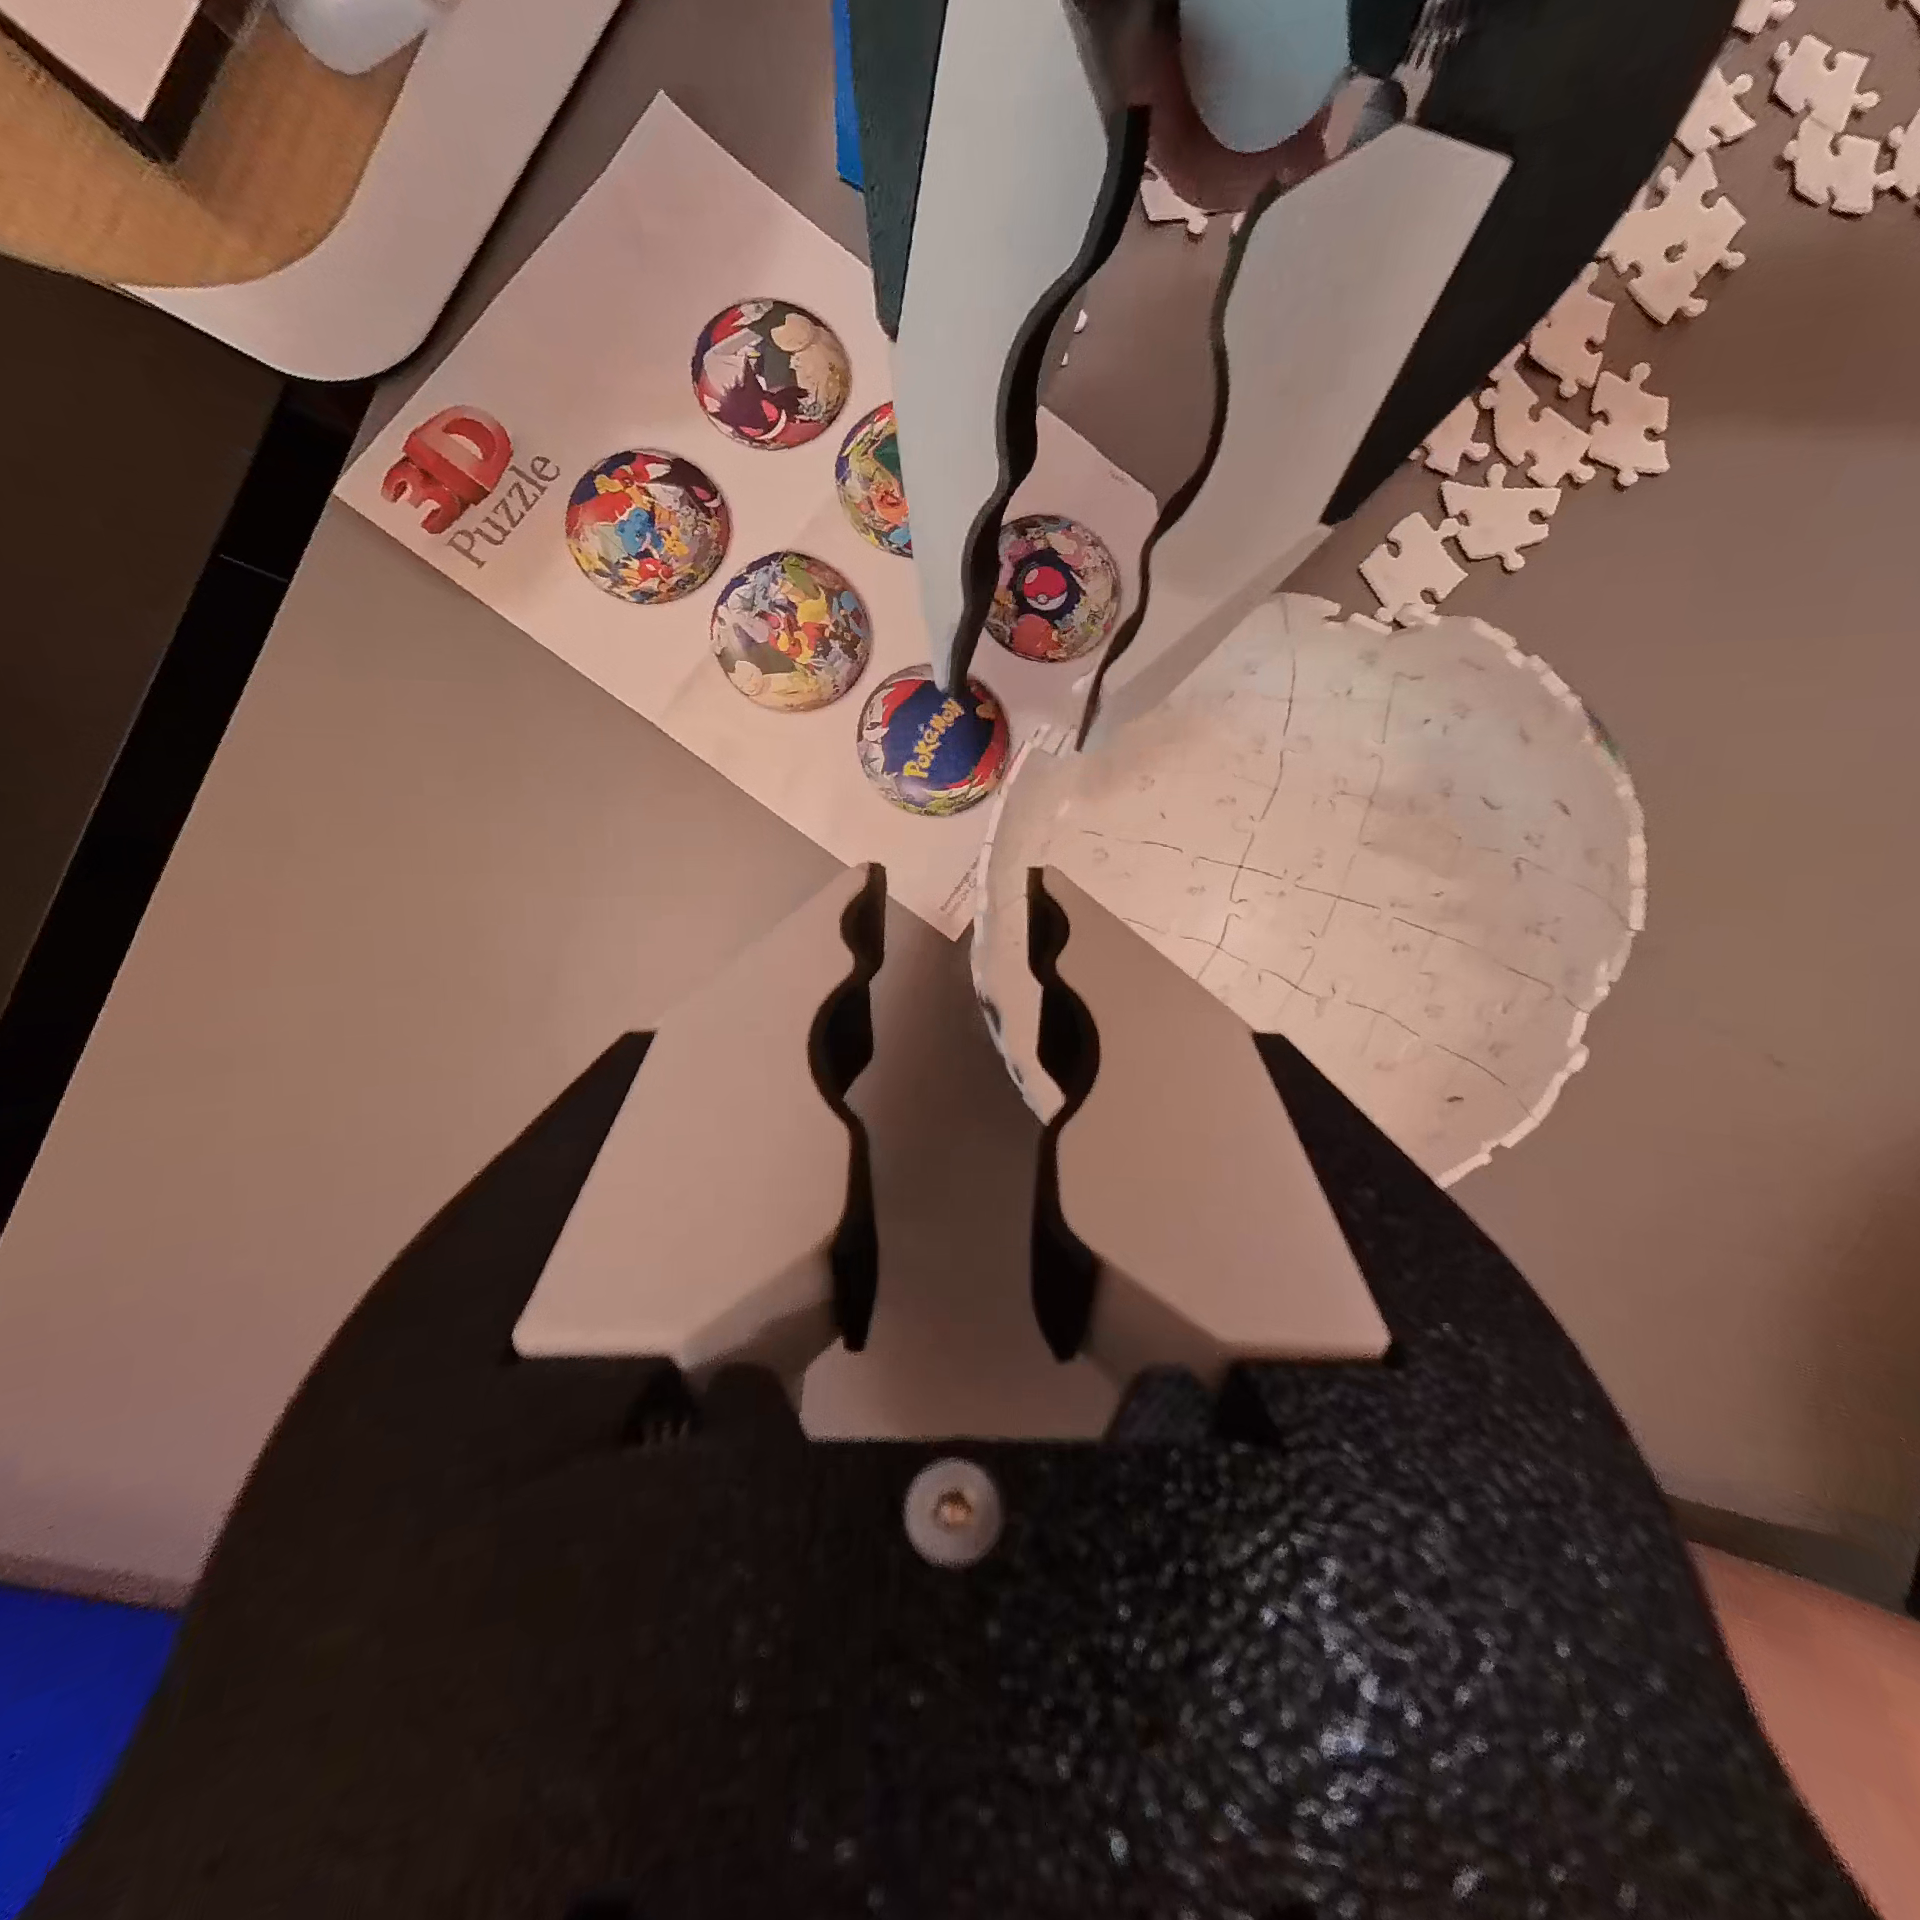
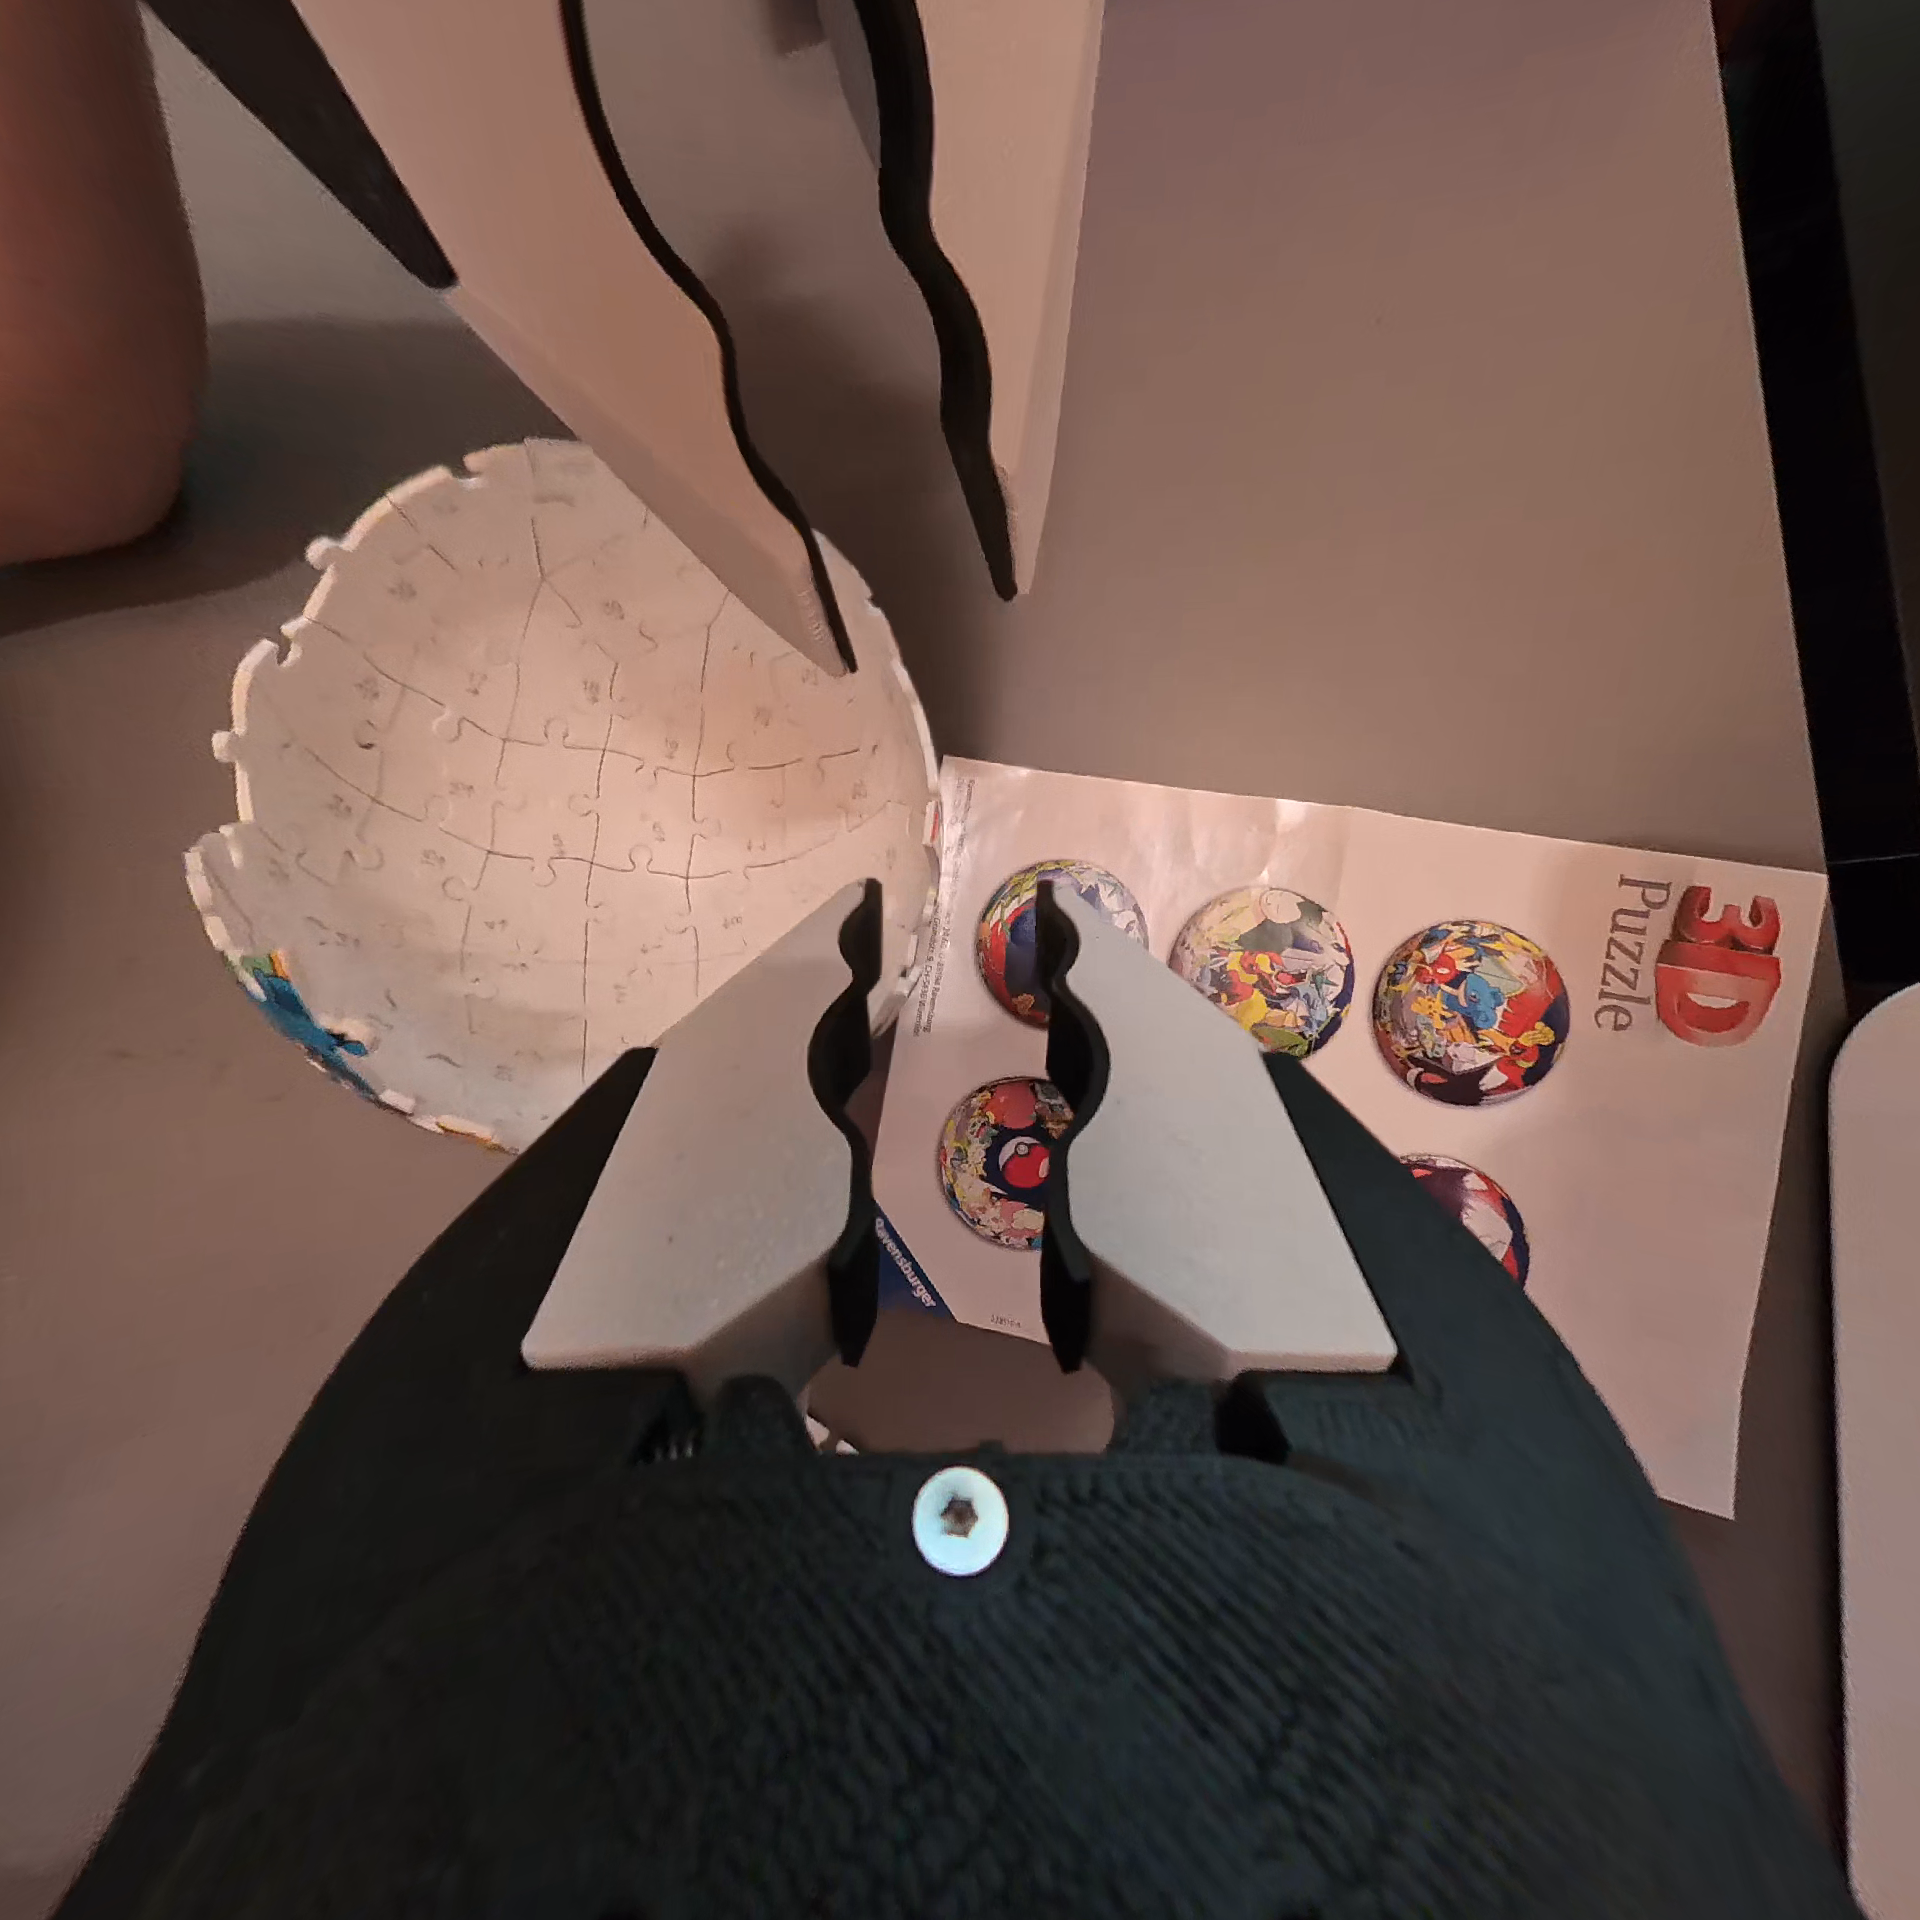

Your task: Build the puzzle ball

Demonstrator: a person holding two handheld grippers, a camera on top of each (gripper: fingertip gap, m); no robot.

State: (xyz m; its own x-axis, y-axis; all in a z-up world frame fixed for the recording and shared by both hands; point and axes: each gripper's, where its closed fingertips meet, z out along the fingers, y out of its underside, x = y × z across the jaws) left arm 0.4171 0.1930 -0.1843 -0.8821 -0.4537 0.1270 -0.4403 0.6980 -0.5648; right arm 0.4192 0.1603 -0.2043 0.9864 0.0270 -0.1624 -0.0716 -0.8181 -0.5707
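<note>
Now the left hand-held gripper (image 1: 956, 878) has its two fingers spread with a gap between them and nothing inside, and its right finger lies over the rim of the half-built puzzle ball (image 1: 1351, 883), a white bowl of joined pieces that rests open side up on the grey worktop (image 1: 416, 1039). Opposite to it the right hand-held gripper (image 2: 954, 894) is also spread and empty, just above the edge of the ball and the printed leaflet (image 2: 1455, 1195) with pictures of coloured balls. Farther away, loose white puzzle pieces (image 1: 1558, 416) lie scattered on the worktop beyond the ball.
</note>
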